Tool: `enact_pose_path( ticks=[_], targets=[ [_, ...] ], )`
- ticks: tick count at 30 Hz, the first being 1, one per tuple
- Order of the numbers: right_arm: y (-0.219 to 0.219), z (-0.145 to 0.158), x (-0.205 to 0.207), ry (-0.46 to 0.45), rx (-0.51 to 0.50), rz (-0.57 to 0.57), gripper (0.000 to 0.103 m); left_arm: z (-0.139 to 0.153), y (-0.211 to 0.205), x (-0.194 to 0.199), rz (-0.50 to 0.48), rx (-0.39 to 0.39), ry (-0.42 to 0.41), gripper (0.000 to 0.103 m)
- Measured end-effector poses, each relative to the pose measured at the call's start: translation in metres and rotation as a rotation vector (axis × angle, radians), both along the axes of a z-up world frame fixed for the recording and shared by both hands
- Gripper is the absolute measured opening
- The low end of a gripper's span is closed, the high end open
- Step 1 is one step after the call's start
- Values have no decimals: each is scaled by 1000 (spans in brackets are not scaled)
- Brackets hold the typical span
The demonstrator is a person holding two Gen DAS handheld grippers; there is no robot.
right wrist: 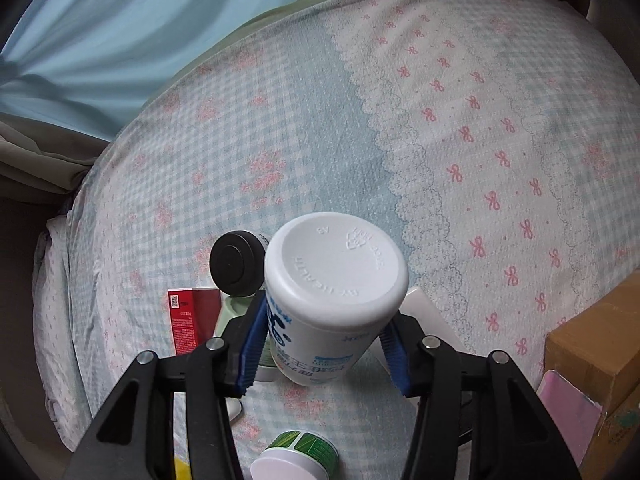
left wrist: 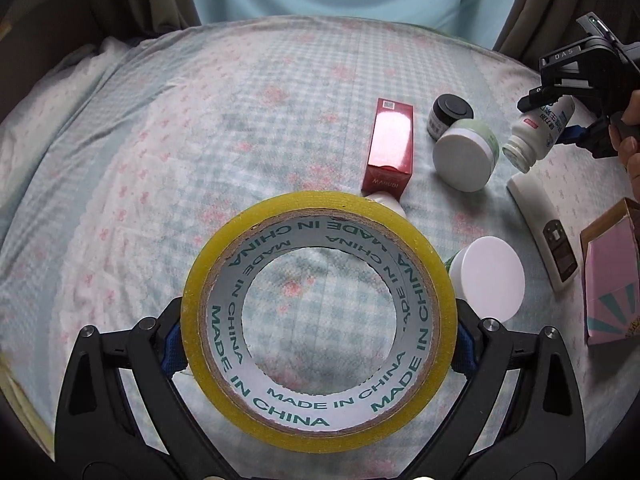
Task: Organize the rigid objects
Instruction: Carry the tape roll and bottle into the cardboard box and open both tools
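Yellow tape roll [left wrist: 320, 412] gripped, white bottle [right wrist: 332, 280] gripped

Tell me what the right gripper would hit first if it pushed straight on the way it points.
Probably bare bedsheet. The right gripper is shut on a white bottle, whose base leads; beyond it only fabric shows. The black-lidded jar sits just left of that line, though depth is unclear.

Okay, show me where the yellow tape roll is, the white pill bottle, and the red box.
yellow tape roll [left wrist: 440, 272]: left wrist view, on its yellow outer band, right side.
white pill bottle [right wrist: 336, 268]: right wrist view, on its embossed round base.
red box [left wrist: 392, 140]: left wrist view, on its glossy long face.
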State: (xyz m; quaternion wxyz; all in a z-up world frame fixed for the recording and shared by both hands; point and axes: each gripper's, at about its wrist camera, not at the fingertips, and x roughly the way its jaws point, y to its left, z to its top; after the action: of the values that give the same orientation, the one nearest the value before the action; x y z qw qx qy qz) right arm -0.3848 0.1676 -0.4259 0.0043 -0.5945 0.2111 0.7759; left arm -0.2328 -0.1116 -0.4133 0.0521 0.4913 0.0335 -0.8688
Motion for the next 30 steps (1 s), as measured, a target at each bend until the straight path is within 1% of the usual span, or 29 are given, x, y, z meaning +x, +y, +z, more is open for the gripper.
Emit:
enact_pose_path(
  ticks=[1, 6, 8, 11, 14, 18, 20, 22, 24, 27, 30],
  targets=[
    [-6, 7, 0, 11, -5, -7, 48, 9, 0, 2, -11, -4, 9, 96],
    [9, 61, 44, 62, -46, -47, 48, 57, 0, 12, -86, -21, 48, 96],
    [16, 83, 56, 80, -73, -74, 48, 79, 3, 14, -121, -36, 65, 96],
    [33, 114, 76, 105, -109, -105, 48, 112, 15, 18, -173, -58, 93, 96],
    [57, 142, 98, 128, -108, -103, 48, 144, 36, 23, -217, -72, 119, 96],
    [101, 172, 131, 150, -86, -85, 48, 179, 84, 31, -274, -75, 153, 96],
    [126, 180, 146, 155, -78, -67, 48, 192, 113, 36, -300, -74, 161, 96],
    [153, 184, 160, 150, -61, -46, 48, 202, 144, 42, -321, -47, 163, 96],
    [180, 186, 175, 143, -47, -31, 48, 207, 177, 48, -334, -17, 178, 96],
    [224, 185, 195, 126, -37, -36, 48, 210, 233, 52, -369, -12, 173, 96],
    [268, 179, 209, 100, -38, -53, 48, 207, 285, 52, -403, 10, 156, 96]
  ],
)
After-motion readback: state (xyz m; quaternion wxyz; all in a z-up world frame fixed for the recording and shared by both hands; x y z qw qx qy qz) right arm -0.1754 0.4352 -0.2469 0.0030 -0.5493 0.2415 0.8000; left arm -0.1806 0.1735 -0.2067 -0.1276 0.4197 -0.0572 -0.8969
